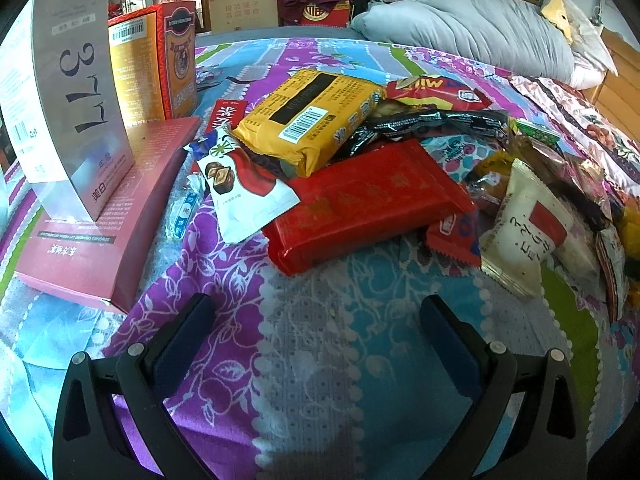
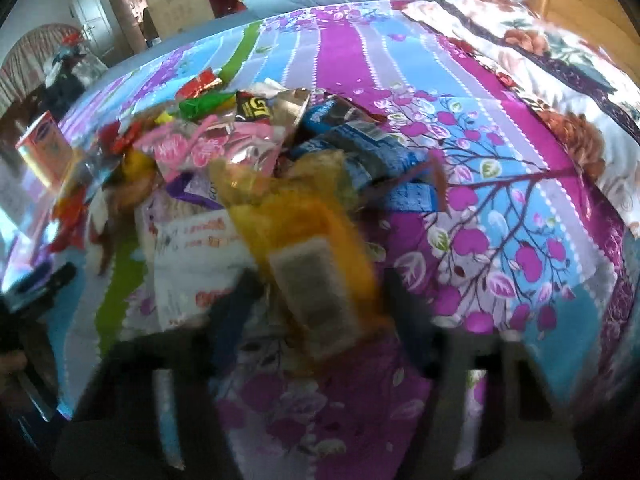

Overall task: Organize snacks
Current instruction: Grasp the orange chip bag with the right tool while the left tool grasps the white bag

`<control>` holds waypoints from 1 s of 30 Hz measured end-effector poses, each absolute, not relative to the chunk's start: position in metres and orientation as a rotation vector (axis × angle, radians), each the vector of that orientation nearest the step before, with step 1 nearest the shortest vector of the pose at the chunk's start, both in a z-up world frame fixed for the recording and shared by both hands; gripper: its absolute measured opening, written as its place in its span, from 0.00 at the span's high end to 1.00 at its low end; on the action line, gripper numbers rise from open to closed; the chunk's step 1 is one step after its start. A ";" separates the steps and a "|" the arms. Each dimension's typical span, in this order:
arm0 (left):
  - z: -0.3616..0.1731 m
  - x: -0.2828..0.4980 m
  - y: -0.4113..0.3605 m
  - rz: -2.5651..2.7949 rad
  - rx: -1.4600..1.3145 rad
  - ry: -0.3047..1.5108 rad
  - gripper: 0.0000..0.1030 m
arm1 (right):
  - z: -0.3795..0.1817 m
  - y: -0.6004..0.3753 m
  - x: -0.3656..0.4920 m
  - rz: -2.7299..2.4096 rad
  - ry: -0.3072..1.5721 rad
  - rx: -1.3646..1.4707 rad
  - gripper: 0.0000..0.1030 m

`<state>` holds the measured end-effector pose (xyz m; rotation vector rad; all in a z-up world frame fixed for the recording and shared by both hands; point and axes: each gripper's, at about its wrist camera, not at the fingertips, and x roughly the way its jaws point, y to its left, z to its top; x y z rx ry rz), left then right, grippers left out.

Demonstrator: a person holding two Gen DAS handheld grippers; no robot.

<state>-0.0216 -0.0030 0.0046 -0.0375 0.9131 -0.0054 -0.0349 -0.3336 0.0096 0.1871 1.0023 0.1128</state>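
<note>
A pile of snack packs lies on the flowered bedspread [image 1: 312, 352]. In the left wrist view a red pack [image 1: 368, 204] lies nearest, with a yellow pack [image 1: 308, 120] and a white chocolate wrapper [image 1: 244, 188] behind it and a cream pack [image 1: 532, 228] to the right. My left gripper [image 1: 316, 320] is open and empty, just short of the red pack. The right wrist view is blurred. My right gripper [image 2: 320, 300] stands open around a yellow-orange snack pack [image 2: 312, 264], jaws on either side; I cannot tell whether they touch it. Blue packs [image 2: 360, 160] and pink packs [image 2: 208, 144] lie behind.
A flat pink box [image 1: 108, 224] lies at the left with a silver box [image 1: 72, 92] standing on it and an orange-red box [image 1: 152, 64] behind. A grey quilt [image 1: 472, 24] lies at the back. A flowered blanket [image 2: 560, 64] covers the bed's right side.
</note>
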 end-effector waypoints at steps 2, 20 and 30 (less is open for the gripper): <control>0.008 -0.024 -0.004 -0.012 -0.034 0.923 0.04 | 0.022 -0.328 -0.043 0.149 0.961 0.195 0.50; 0.038 0.005 -0.110 -0.420 0.191 0.837 0.14 | 0.042 -0.318 -0.072 0.245 0.884 0.288 0.50; 0.038 -0.001 -0.112 -0.451 0.162 0.936 0.59 | 0.045 -0.311 -0.070 0.264 0.869 0.294 0.50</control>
